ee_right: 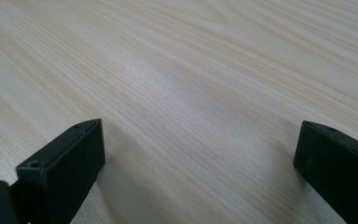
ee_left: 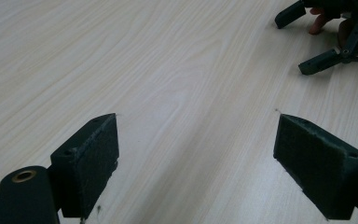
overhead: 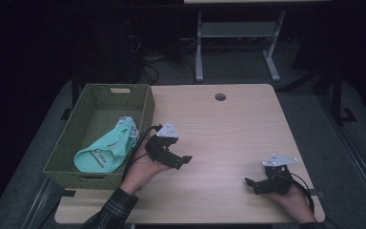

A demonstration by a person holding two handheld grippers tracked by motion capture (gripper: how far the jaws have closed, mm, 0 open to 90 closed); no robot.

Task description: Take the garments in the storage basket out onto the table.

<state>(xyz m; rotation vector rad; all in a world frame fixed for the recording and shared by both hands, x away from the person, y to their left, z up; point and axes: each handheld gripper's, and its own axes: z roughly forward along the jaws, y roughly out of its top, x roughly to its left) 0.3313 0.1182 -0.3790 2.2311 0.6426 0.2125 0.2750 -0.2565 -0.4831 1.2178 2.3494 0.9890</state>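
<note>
A: Left gripper (overhead: 183, 160) state?

B: Jaws spread wide, nothing between them, only bare wood of the table (overhead: 228, 129) ahead of its pads (ee_left: 98, 158). It sits low over the tabletop, just to the right of the green woven basket (overhead: 145, 102).

A: Right gripper (overhead: 250, 183)?

B: Same: jaws wide apart, empty, resting low near the table's front right corner, pointing toward the left one. The left gripper view catches it farther off, past its own right jaw.

A: Where's the thing being handled?

B: The teal cloth (overhead: 102, 150), bunched up with some printed text on it, lies inside the basket, behind and to the left of the left gripper, not touching it. Well apart from the right gripper.

A: Why this layout?

B: Likely the cloth is stowed in the basket and both grippers idle open on clear wood, ready for a next grab.
</note>
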